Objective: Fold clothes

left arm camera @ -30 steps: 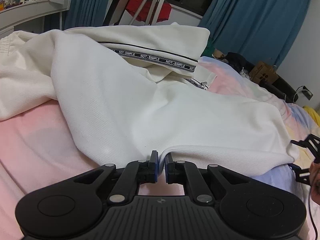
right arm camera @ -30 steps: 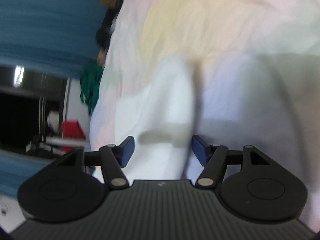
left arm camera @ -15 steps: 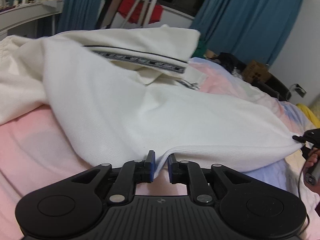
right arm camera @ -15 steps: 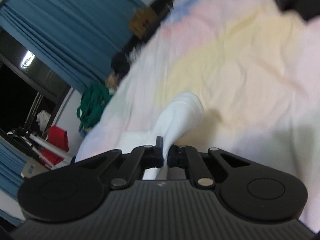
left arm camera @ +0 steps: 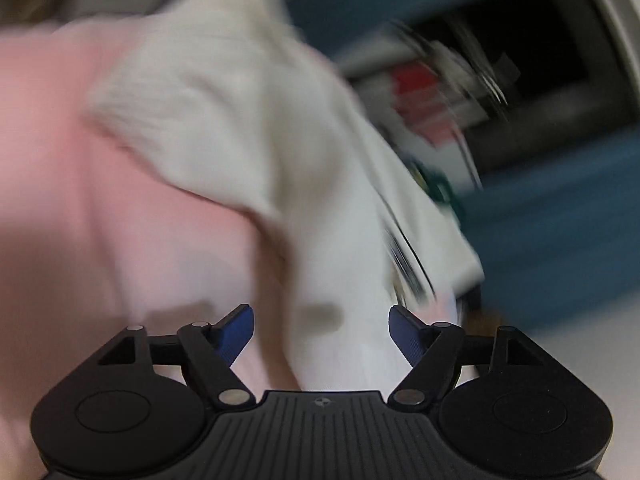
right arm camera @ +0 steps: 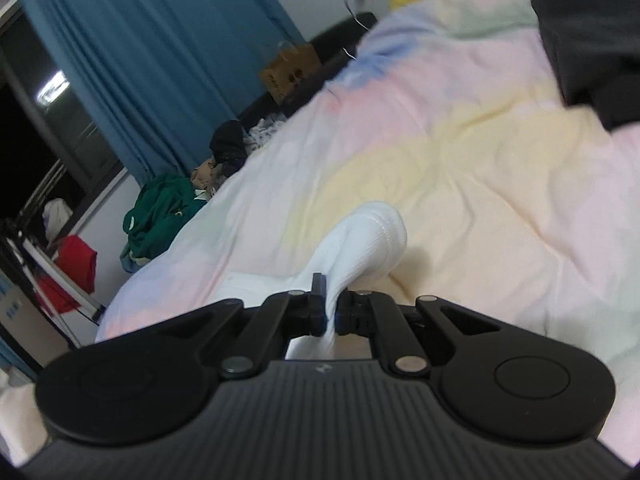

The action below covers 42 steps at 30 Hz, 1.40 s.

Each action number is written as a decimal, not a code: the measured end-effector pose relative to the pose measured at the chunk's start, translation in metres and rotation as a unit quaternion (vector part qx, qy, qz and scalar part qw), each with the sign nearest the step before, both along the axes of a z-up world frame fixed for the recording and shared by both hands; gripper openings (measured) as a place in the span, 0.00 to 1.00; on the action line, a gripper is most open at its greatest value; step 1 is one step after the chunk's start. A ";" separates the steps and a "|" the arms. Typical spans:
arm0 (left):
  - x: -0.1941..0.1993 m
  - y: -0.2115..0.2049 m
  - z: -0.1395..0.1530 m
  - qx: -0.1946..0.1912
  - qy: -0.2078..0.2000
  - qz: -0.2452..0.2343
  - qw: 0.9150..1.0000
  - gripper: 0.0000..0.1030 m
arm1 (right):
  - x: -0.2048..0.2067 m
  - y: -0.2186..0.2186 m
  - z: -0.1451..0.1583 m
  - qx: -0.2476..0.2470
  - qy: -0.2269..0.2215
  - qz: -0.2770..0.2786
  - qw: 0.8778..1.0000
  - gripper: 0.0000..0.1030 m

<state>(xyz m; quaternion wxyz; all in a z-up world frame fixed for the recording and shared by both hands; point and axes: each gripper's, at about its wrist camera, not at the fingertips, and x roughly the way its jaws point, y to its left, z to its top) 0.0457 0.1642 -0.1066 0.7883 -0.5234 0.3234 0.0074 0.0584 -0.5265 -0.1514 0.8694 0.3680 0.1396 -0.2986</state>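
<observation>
A white garment point(left arm camera: 256, 128) with a black lettered band lies on a pink and pastel bedsheet point(left arm camera: 80, 200); the left wrist view is blurred by motion. My left gripper point(left arm camera: 320, 330) is open and empty, its blue pads spread just above the cloth. My right gripper point(right arm camera: 330, 312) is shut on a fold of the white garment point(right arm camera: 368, 240), which bulges up in front of the fingers over the pastel sheet point(right arm camera: 480, 168).
A black garment point(right arm camera: 592, 40) lies at the far right of the bed. A green garment point(right arm camera: 160, 208), a cardboard box point(right arm camera: 290, 70) and blue curtains point(right arm camera: 160, 60) stand beyond the bed edge. A red cloth on a rack point(right arm camera: 76, 268) is at left.
My left gripper has opened and let go of the white garment's edge, and has swung fast to a new angle. My right gripper stays shut on the cloth it closed on.
</observation>
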 end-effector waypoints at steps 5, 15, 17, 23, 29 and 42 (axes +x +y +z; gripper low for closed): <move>-0.002 0.053 -0.042 -0.116 0.031 0.155 0.981 0.72 | 0.000 -0.004 0.000 0.011 0.002 -0.007 1.000 0.05; 0.019 0.082 -0.040 -0.068 0.055 0.200 0.976 0.25 | -0.003 -0.006 -0.003 0.010 -0.009 -0.010 1.000 0.05; 0.012 0.088 -0.030 -0.071 0.049 0.203 0.975 0.21 | -0.004 -0.010 -0.007 0.023 -0.011 -0.011 1.000 0.05; -0.020 0.121 0.038 -0.031 0.031 0.194 0.980 0.12 | -0.014 -0.018 -0.010 0.047 -0.021 -0.013 0.999 0.05; -0.047 0.158 0.084 -0.032 0.038 0.175 0.983 0.07 | -0.034 -0.021 -0.006 0.043 -0.023 -0.036 0.998 0.05; -0.057 0.181 0.063 0.062 0.180 0.100 0.977 0.08 | -0.070 -0.022 -0.014 0.079 0.141 -0.102 0.982 0.06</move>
